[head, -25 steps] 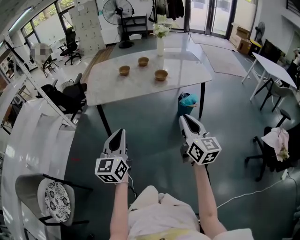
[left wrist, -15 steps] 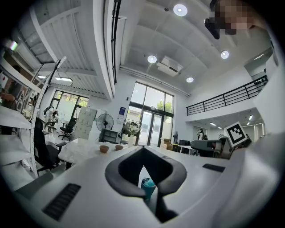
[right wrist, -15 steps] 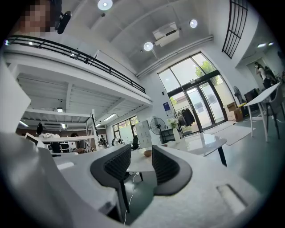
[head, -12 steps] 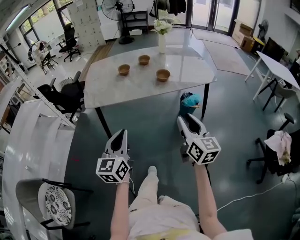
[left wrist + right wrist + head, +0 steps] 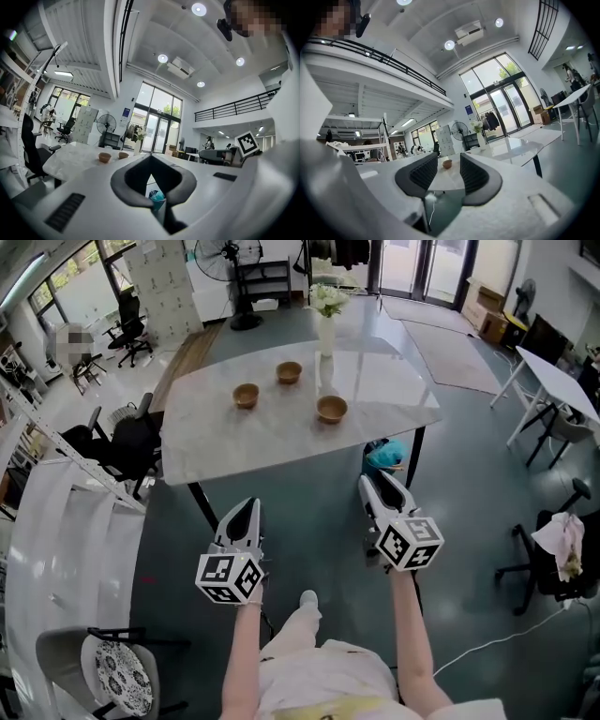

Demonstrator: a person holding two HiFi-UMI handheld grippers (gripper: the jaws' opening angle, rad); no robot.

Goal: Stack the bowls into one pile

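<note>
Fingers [image 5: 424, 172] of the right gripper [image 5: 382, 486], just opened wide, and of the left gripper [image 5: 244, 510], pressed together, are held empty, well apart from the surface [image 5: 216, 442] where three separate bowls [image 5: 331, 409] are set, judged light, rigid, best pinched at the rim.

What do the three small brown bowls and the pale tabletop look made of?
Three small brown bowls: probably wood or matte ceramic, even tan, no glare. Pale tabletop: likely polished stone or marble-look slab, glossy, mirroring the white vase.
</note>
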